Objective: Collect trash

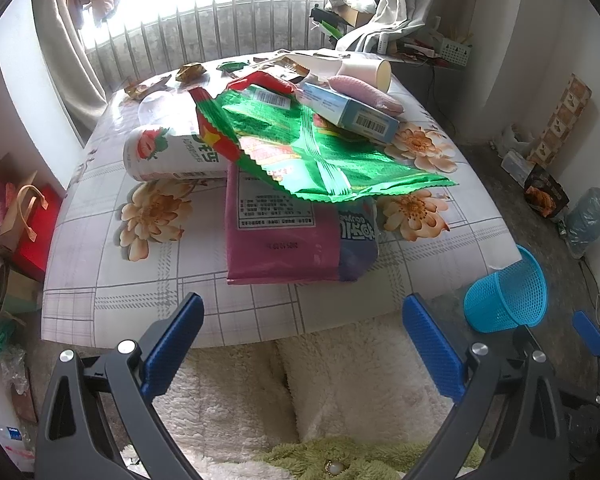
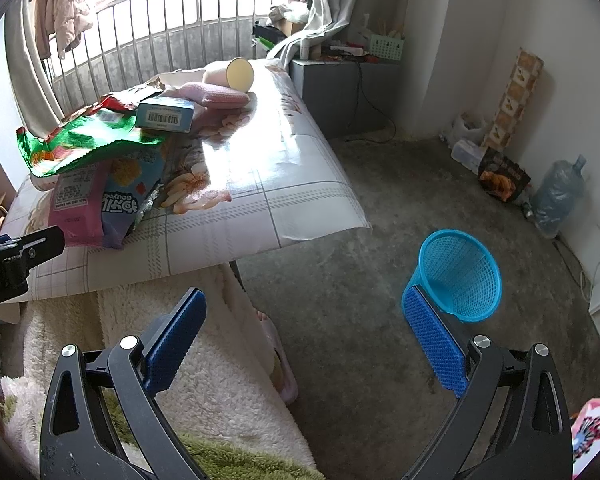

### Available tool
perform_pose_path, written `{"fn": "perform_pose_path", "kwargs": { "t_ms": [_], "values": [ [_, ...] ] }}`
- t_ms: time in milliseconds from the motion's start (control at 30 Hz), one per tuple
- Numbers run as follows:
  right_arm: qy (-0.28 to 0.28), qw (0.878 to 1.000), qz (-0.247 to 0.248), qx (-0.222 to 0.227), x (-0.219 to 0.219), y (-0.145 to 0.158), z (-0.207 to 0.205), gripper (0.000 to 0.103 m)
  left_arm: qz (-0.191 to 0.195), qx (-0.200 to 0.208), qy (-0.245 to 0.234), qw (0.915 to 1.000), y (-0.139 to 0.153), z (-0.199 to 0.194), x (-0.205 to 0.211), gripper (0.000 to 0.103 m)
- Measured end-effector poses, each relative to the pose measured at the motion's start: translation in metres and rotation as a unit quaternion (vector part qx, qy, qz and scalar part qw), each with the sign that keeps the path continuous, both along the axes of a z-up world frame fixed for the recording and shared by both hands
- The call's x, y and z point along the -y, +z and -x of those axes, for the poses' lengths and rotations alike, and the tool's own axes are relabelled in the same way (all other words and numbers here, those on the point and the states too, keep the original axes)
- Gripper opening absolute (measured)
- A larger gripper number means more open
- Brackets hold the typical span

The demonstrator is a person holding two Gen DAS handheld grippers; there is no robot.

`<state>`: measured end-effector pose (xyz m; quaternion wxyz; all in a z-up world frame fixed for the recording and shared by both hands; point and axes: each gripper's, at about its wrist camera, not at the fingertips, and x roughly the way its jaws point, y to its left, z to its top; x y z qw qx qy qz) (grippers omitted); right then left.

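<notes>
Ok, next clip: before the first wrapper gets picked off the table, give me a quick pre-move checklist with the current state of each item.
1. Left gripper open and empty: ok.
2. Right gripper open and empty: ok.
3. Blue basket upright on the floor, mouth unobstructed: ok.
4. Basket empty: looks so, though the bottom is only partly visible.
5. Green wrapper on top of the pile, reachable: not ok, the blue box rests on its far part.
6. Pink bag nearest the left gripper, near edge exposed: ok.
</notes>
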<state>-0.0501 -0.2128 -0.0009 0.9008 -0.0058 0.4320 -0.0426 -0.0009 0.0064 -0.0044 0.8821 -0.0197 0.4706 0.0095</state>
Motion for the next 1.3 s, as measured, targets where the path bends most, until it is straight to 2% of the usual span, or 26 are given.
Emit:
{"fn": "perform_pose_path", "kwargs": {
  "t_ms": [700, 833, 1067, 1300],
  "values": [
    [-0.001, 1.000, -0.004, 0.000, -0.001, 0.000, -0.004, 0.095, 0.003, -0.004, 0.003, 1.0000, -0.003, 0.000, -0.013, 0.097],
    [-0.002, 1.000, -0.007, 0.009, 0.000, 0.003, -0.006, 0.095, 0.002, 0.016, 0.007, 0.9998, 0.005, 0.004, -0.013, 0.097],
    [-0.002, 0.999, -0.014, 0.052, -0.005, 0.025, -0.021, 0.095, 0.005, 0.093, 0.027, 0.9953, 0.041, 0.003, -0.036, 0.097],
    [0.004, 0.992, -0.032, 0.118, -0.016, 0.054, -0.055, 0.095, 0.031, 0.115, 0.069, 0.9905, 0.061, -0.023, -0.088, 0.097]
  ]
}}
